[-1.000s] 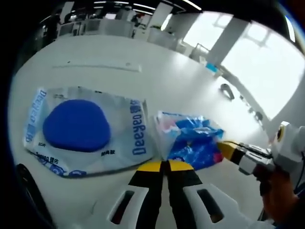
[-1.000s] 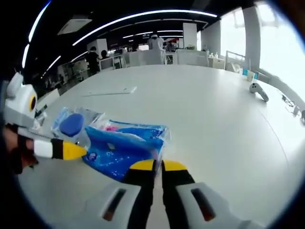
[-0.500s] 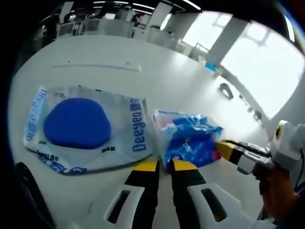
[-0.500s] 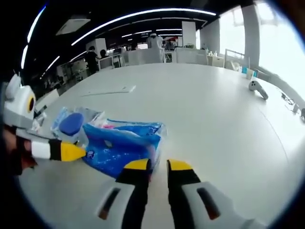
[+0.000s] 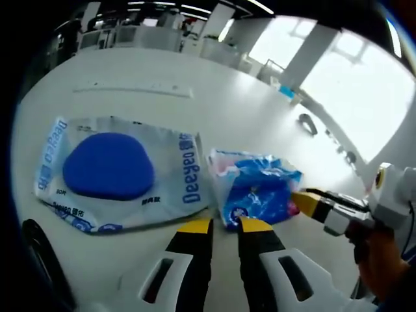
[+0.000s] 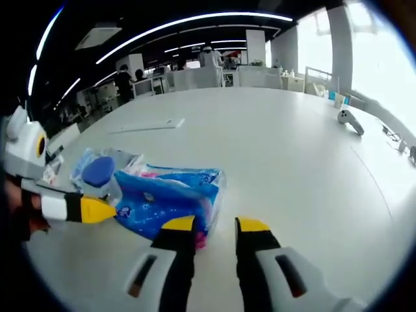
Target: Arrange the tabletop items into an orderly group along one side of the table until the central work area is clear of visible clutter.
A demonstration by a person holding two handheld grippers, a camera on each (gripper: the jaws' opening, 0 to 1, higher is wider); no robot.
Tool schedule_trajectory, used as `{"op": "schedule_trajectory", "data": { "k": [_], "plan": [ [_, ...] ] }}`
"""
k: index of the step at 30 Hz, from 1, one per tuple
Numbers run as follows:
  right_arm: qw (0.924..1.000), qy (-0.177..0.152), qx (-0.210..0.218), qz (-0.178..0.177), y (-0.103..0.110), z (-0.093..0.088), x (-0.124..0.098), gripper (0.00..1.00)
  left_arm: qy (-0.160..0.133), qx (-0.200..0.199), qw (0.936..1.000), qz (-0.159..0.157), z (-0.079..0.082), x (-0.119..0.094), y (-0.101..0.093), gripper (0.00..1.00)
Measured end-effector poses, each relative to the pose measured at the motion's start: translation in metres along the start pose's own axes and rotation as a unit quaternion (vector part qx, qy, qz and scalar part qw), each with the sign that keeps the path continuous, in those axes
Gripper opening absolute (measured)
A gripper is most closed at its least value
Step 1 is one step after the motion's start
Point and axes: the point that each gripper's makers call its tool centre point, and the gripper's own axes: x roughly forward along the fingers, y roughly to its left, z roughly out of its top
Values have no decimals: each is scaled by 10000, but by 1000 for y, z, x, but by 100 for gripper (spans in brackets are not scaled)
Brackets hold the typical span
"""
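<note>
Tools (image 5: 218,225) (image 6: 216,225) both released, hovering at six o'clock beside blue packet (image 6: 168,199); risking shoving it into Deeyeo pouch (image 5: 117,172) across desk (image 6: 286,149).

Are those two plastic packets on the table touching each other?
Touching. In the left gripper view, the clear packet with the blue pad meets the blue packet, edges overlapping, no table between.

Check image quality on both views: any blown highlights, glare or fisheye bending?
Left gripper view: windows at upper right are blown out white; the table edge curves from fisheye bending; the printed letters on the clear packet stay readable. Right gripper view: window at right is overexposed, ceiling light strips bow into arcs, the blue packet looks sharp, far desks soft.
</note>
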Motion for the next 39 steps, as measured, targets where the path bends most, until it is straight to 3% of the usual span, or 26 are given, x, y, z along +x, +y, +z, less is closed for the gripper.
{"op": "schedule_trajectory", "data": {
  "k": [17,29,39],
  "plan": [
    [9999,-60,-43,-107,2,8,-13,27,139,385,9984,-398,-5,-13,-15,37],
    [9997,-122,-72,-203,4,16,-23,34,138,519,9970,-562,-1,-26,-21,44],
    [9995,-236,-72,-191,18,25,-32,37,142,567,9958,-706,1,-38,-20,49]
  ]
}}
